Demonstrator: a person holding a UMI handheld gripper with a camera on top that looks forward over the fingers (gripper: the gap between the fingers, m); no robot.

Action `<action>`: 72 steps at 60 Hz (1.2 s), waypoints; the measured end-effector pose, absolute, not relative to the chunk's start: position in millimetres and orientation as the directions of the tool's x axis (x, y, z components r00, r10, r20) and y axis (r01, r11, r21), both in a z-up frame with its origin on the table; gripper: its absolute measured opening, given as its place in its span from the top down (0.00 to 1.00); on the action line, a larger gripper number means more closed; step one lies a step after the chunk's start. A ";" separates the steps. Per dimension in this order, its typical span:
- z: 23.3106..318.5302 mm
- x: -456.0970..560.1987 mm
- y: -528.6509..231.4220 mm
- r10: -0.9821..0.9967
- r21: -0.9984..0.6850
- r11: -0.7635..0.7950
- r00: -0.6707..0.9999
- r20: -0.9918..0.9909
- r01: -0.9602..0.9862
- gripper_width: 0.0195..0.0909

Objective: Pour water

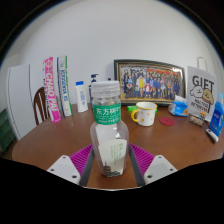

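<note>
A clear plastic water bottle (pixel 108 135) with a white cap and a green label stands upright between my fingers, its base low over the wooden table (pixel 60 140). My gripper (pixel 112 160) is shut on the bottle: the magenta pads (pixel 82 158) touch its lower body on both sides. Beyond the bottle and a little to the right sits a cream mug (pixel 145 114) with a green rim and handle. The bottle looks almost empty; whether it holds water I cannot make out.
A framed group photo (pixel 148 82) leans on the wall behind the mug. A "GIFT" box (pixel 200 95) and blue bottles (pixel 215 118) stand at the right. Tall pink and green packs (pixel 52 88) and a white bottle (pixel 81 96) stand at the left, by a chair (pixel 40 105).
</note>
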State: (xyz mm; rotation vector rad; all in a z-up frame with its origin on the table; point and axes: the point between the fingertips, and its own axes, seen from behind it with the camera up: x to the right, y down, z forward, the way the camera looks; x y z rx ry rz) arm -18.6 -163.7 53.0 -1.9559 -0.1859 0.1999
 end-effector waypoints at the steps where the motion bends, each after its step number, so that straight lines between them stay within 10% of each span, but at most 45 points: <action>1: 52.5 -19.3 -161.7 0.225 -0.925 -0.379 0.973 -0.054 0.036 0.38; 20: 74.1 -39.7 -155.4 0.228 -0.938 -0.341 0.974 -0.017 0.064 0.69; 42: 211.9 -101.1 -76.9 0.200 -0.888 -0.288 0.885 -0.422 -0.358 0.69; 55: 257.3 -101.7 0.4 0.105 -0.439 -0.355 0.431 -0.896 -0.826 0.69; 72: 231.8 -62.2 73.4 -0.063 0.227 -0.336 -0.219 -0.974 -0.914 0.69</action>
